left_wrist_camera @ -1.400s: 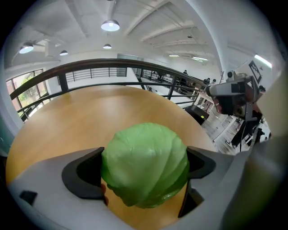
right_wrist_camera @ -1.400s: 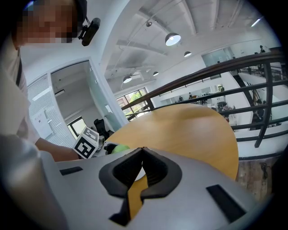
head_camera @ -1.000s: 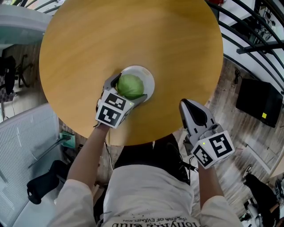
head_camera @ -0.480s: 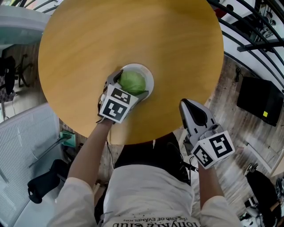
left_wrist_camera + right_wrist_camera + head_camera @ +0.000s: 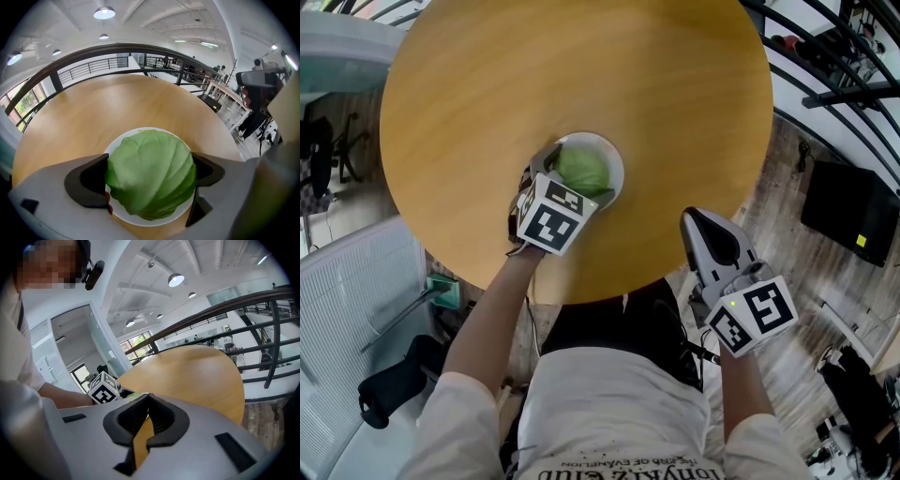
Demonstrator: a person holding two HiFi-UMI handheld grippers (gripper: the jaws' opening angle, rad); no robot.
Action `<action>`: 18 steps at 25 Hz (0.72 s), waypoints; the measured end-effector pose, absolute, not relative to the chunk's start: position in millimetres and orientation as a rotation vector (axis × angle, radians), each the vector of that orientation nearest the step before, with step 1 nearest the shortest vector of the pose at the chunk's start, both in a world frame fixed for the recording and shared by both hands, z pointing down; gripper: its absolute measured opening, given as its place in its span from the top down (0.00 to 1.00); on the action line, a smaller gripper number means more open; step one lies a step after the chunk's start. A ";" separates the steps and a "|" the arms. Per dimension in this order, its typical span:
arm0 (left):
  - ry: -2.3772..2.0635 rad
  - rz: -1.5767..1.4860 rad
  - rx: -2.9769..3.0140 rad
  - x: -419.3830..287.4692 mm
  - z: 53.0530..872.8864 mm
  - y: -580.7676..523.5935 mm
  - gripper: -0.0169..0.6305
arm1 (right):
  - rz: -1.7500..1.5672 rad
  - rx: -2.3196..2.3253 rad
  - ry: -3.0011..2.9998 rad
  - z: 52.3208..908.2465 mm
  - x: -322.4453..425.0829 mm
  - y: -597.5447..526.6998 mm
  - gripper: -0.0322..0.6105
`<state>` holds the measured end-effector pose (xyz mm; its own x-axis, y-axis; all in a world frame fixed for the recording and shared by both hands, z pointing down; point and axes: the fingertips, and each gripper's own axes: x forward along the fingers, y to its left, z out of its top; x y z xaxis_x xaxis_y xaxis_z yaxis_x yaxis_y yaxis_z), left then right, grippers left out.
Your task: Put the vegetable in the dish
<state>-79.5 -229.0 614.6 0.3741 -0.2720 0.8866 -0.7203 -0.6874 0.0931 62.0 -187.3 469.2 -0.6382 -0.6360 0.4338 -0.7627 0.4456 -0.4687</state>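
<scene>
A round green cabbage point(image 5: 581, 171) sits over a small white dish point(image 5: 616, 174) near the front of the round wooden table point(image 5: 581, 66). My left gripper point(image 5: 577, 176) is shut on it, one jaw on each side. In the left gripper view the cabbage point(image 5: 151, 173) covers most of the dish point(image 5: 140, 131), and the dark pads point(image 5: 88, 182) press its flanks. Whether the cabbage rests on the dish I cannot tell. My right gripper point(image 5: 710, 236) hangs off the table's front right edge, shut and holding nothing; its jaws point(image 5: 147, 417) meet in the right gripper view.
Black railings point(image 5: 825, 66) run past the table at the right, with a black box point(image 5: 847, 214) on the floor below them. A white slatted panel point(image 5: 347, 309) and a dark chair point(image 5: 389, 394) stand at the lower left. The person's torso is below the table edge.
The left gripper has carried the cabbage a little farther from the person, more squarely over the dish. The right gripper has stayed where it was.
</scene>
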 end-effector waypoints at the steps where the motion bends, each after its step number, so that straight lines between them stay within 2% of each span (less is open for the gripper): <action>1: -0.855 1.266 2.166 -80.1 614.6 -229.0 0.17 | 0.963 1.225 -2.500 469.4 61.8 -187.3 0.91; 18: -0.842 1.258 2.181 -76.6 614.5 -227.8 0.17 | 0.966 1.203 -2.509 469.9 64.9 -187.5 0.91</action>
<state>-76.6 -227.8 614.5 0.3871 -0.2691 0.8819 -0.7127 -0.6942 0.1010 64.9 -187.5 469.9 -0.6502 -0.6254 0.4315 -0.7532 0.4562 -0.4738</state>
